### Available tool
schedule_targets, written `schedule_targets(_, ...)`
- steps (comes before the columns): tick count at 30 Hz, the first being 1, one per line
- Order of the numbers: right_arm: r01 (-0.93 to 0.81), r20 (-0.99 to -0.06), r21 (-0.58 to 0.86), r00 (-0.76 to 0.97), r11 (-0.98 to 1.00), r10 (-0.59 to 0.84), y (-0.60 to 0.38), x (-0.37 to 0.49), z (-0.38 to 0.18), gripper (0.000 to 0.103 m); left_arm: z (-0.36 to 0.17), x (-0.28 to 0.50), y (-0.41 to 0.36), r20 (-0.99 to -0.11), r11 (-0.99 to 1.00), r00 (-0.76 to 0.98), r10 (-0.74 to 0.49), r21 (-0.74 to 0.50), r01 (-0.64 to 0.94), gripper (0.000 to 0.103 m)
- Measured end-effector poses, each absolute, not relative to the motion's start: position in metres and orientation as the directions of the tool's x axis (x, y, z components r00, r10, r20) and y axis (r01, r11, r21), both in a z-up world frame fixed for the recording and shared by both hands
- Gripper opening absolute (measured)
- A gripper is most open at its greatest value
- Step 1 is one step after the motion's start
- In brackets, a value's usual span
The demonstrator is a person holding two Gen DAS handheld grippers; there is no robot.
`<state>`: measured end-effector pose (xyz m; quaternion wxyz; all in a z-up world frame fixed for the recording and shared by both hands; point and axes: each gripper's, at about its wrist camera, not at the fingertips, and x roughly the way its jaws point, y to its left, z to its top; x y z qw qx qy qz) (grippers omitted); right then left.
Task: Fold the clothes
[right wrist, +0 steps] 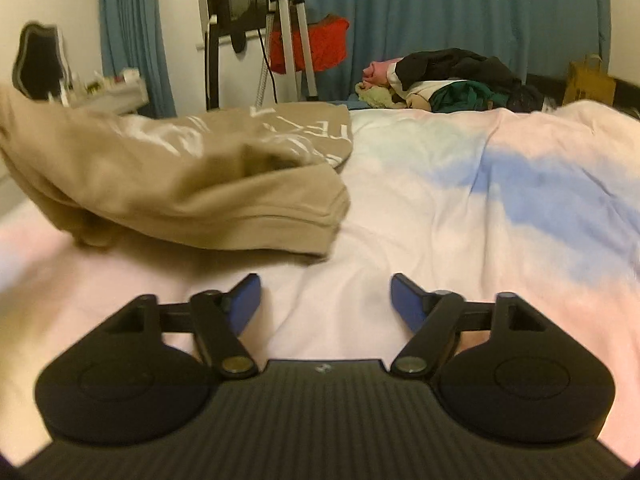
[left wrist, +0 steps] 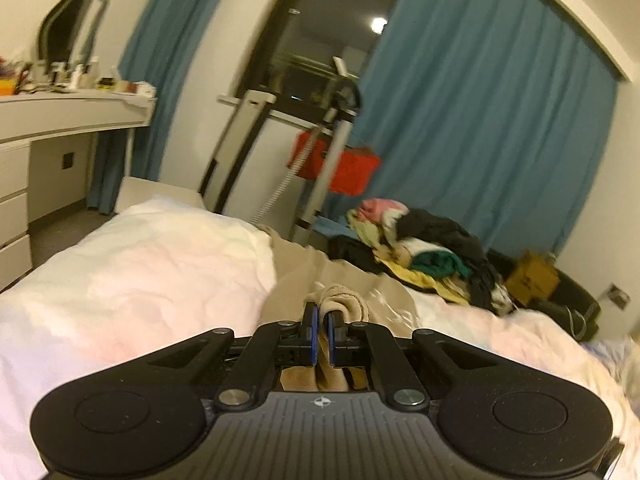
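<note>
A tan sweatshirt (right wrist: 192, 172) with white lettering lies on the bed's pastel cover (right wrist: 440, 208), its left part lifted off the bed. In the left wrist view my left gripper (left wrist: 322, 316) is shut on a bunched fold of the same tan sweatshirt (left wrist: 344, 280). My right gripper (right wrist: 326, 292) hovers open low over the cover, just in front of the sweatshirt's ribbed hem (right wrist: 280, 220), nothing between its blue pads (right wrist: 246, 300).
A pile of mixed clothes (right wrist: 448, 80) sits at the bed's far edge. Behind it are blue curtains (right wrist: 460, 12), a tripod stand (right wrist: 288, 40) with something red on it, and a brown paper bag (right wrist: 590, 80). A white desk (left wrist: 60, 120) stands left.
</note>
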<state>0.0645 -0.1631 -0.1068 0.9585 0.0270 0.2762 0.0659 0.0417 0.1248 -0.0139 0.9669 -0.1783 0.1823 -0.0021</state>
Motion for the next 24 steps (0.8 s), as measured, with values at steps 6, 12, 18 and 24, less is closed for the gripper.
schedule_targets(6,-0.138,-0.416,0.218,0.882,0.966,0.22,-0.172,0.097,-0.101,0.065,-0.02,0.08,0.138,-0.375,0.921,0.927,0.027,-0.352,-0.169,0.005)
schedule_targets(12,-0.128,-0.313,0.34,0.919,0.932,0.24,-0.178,0.121,-0.096,0.045,-0.035,0.141,0.136,-0.428,0.931,0.898,0.105,-0.274,-0.239,0.006)
schedule_targets(18,-0.061,-0.309,0.397,0.931,0.916,0.196,-0.19,0.133,-0.1,0.045,-0.052,0.173,0.136,-0.521,0.947,0.847,0.104,-0.207,-0.244,0.022)
schedule_targets(24,-0.013,-0.282,0.423,0.948,0.906,0.145,-0.197,0.133,-0.098,0.046,-0.038,0.158,0.136,-0.49,0.966,0.866,0.098,-0.162,-0.201,0.046)
